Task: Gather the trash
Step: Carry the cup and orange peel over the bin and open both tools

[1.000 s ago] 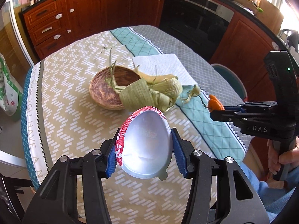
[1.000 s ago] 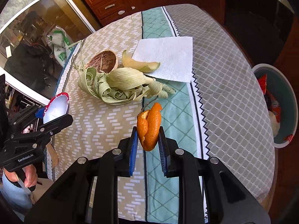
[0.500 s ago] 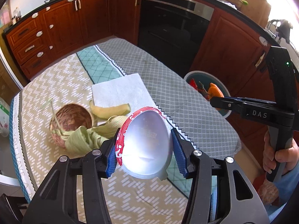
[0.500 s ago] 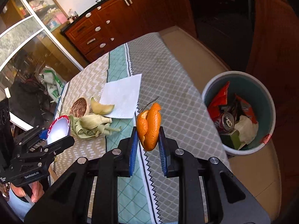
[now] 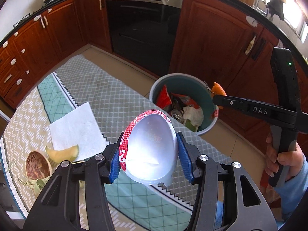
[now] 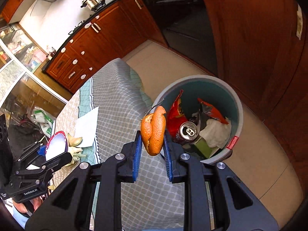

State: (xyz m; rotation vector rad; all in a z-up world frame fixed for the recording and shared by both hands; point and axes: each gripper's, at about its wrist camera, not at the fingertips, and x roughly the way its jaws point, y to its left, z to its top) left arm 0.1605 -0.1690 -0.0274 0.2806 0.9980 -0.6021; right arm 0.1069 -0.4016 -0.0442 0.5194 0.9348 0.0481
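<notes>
Left gripper (image 5: pixel 149 155): blue pads clamped on a squashed white cup (image 5: pixel 151 150) with a red rim, held between the fingers. Right gripper (image 6: pixel 153 146): pads clenched on an orange peel (image 6: pixel 153 131) standing up between them. Beyond both sets of fingertips, past the table's (image 5: pixel 115 96) edge, a bin (image 6: pixel 237 104) stands on the floor, holding wrappers, a can (image 6: pixel 187 131) and tissue.

A table (image 5: pixel 119 96) under patterned cloth lies beneath the jaws, bearing a napkin (image 5: pixel 75 127), melon rind (image 5: pixel 63 152) and husks (image 6: pixel 76 152) to their left.
</notes>
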